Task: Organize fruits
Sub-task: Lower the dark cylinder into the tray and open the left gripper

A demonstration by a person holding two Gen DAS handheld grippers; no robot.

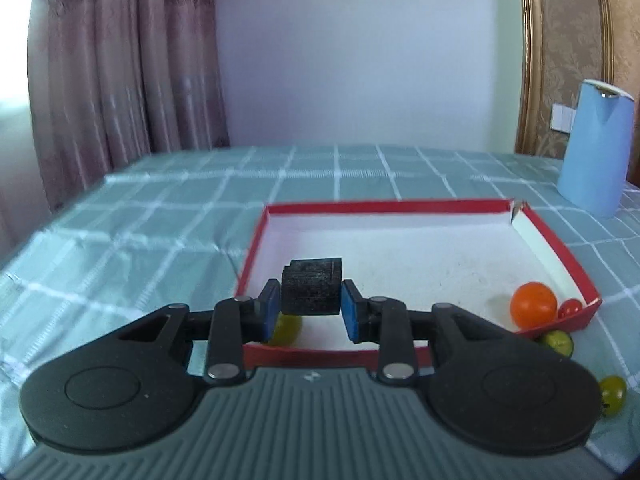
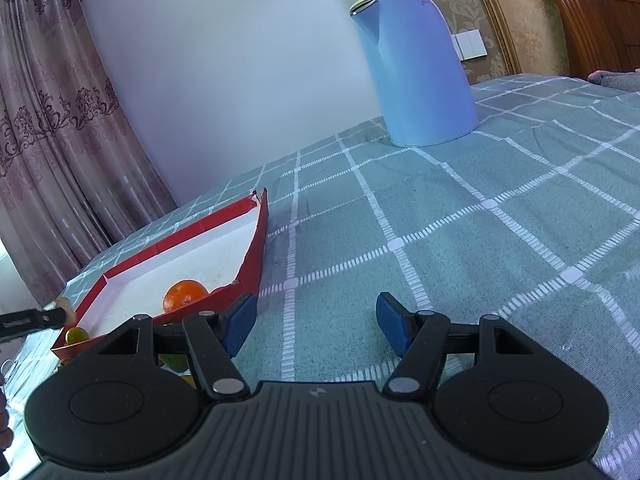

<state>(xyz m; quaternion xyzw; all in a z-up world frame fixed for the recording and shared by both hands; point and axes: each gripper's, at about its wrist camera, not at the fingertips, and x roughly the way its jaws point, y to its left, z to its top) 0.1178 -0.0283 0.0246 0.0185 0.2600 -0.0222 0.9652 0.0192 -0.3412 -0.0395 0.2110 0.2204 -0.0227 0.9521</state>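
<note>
My left gripper (image 1: 310, 312) is shut on a black ridged block (image 1: 313, 286) and holds it over the near left part of a red tray (image 1: 556, 244) with a white floor. In the tray's near right corner lie an orange (image 1: 534, 305) and a small red tomato (image 1: 570, 308). A green fruit (image 1: 286, 330) lies behind my left finger, inside the tray's near wall. Two green fruits (image 1: 558, 342) (image 1: 612, 395) lie on the cloth outside the tray's near right corner. My right gripper (image 2: 316, 326) is open and empty over the cloth, right of the tray (image 2: 256, 248); the orange (image 2: 185, 295) and a green fruit (image 2: 77, 335) show there.
A light blue kettle (image 2: 416, 68) stands at the back right of the table; it also shows in the left wrist view (image 1: 596, 152). The table carries a teal checked cloth (image 2: 480, 208). Pink curtains hang at the left. The table's left edge is close to the tray.
</note>
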